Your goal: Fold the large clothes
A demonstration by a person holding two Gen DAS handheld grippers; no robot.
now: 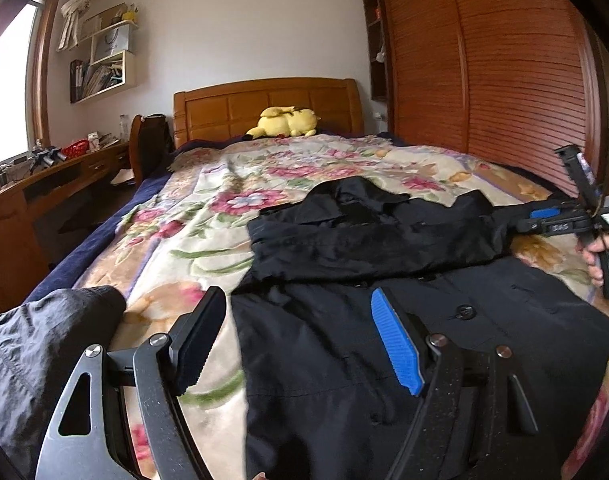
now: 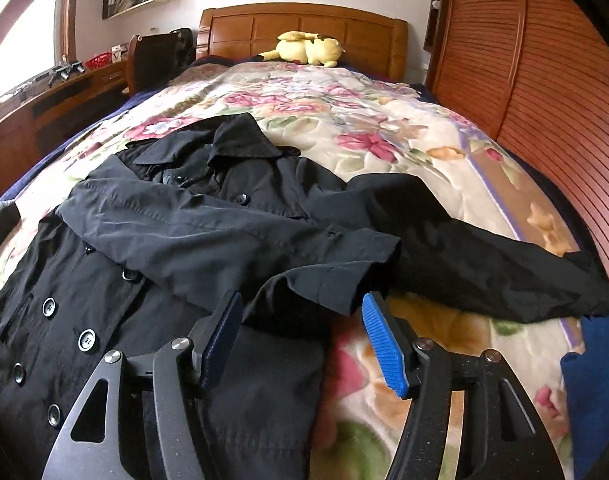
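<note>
Nearest us, our left gripper (image 1: pixel 298 344) and right gripper (image 2: pixel 300 340) both stand spread, pinching nothing; the coat (image 2: pixel 152 240) lies buttoned on the bed (image 2: pixel 344 120), one sleeve (image 2: pixel 232 228) folded across, the far sleeve (image 2: pixel 484 256) and body left

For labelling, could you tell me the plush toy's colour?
Yellow plush toy, clearest in the right wrist view.

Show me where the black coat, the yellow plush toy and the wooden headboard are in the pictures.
black coat (image 2: pixel 152 216): right wrist view, on the sleeve folded across its chest.
yellow plush toy (image 2: pixel 308 50): right wrist view, on its body.
wooden headboard (image 1: pixel 232 112): left wrist view, on a front panel left of the toy.
</note>
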